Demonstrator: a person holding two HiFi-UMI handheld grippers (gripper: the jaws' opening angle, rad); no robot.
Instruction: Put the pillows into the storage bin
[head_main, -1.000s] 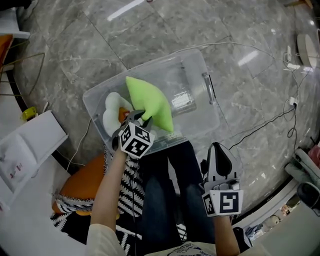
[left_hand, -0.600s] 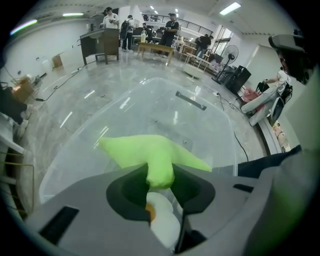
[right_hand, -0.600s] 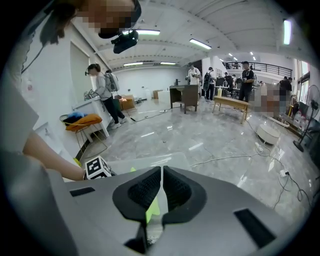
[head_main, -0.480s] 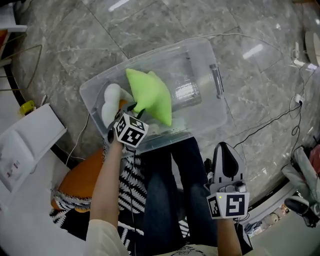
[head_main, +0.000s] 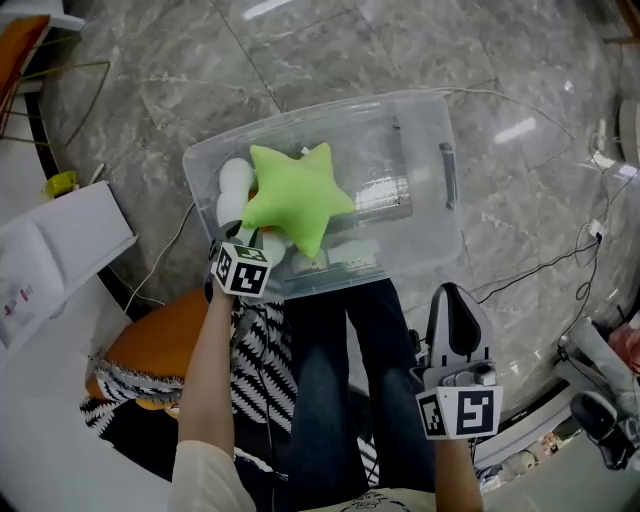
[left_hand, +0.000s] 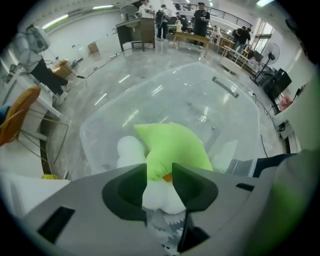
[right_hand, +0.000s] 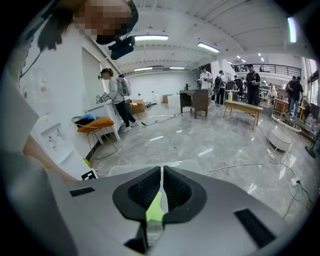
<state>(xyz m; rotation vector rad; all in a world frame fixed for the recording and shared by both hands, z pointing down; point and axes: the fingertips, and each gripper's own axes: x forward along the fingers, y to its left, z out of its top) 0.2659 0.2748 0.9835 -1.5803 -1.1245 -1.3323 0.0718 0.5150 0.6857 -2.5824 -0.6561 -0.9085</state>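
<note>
A clear plastic storage bin (head_main: 441, 120) stands on the grey marble floor. In it a green star pillow (head_main: 292, 195) lies flat, partly over a white pillow (head_main: 234, 183). My left gripper (head_main: 251, 242) points down at the bin's near left edge. Its jaws have just been opening. In the left gripper view the green pillow (left_hand: 175, 147) and the white pillow (left_hand: 131, 151) show beyond the left gripper (left_hand: 159, 169), whose pads stand apart and do not press on them. My right gripper (head_main: 453, 294) hangs over the person's legs, jaws together and empty, as the right gripper view (right_hand: 162, 171) shows.
An orange cushion (head_main: 150, 335) with black-and-white striped cloth (head_main: 262, 375) lies at the lower left. A white box (head_main: 60, 250) sits left of the bin. Cables (head_main: 540, 265) run over the floor at the right. A wire-frame chair (head_main: 45, 85) stands at the upper left.
The left gripper has moved left and down along the bin's near edge. The green pillow has dropped from upright to flat in the bin. The right gripper has barely shifted.
</note>
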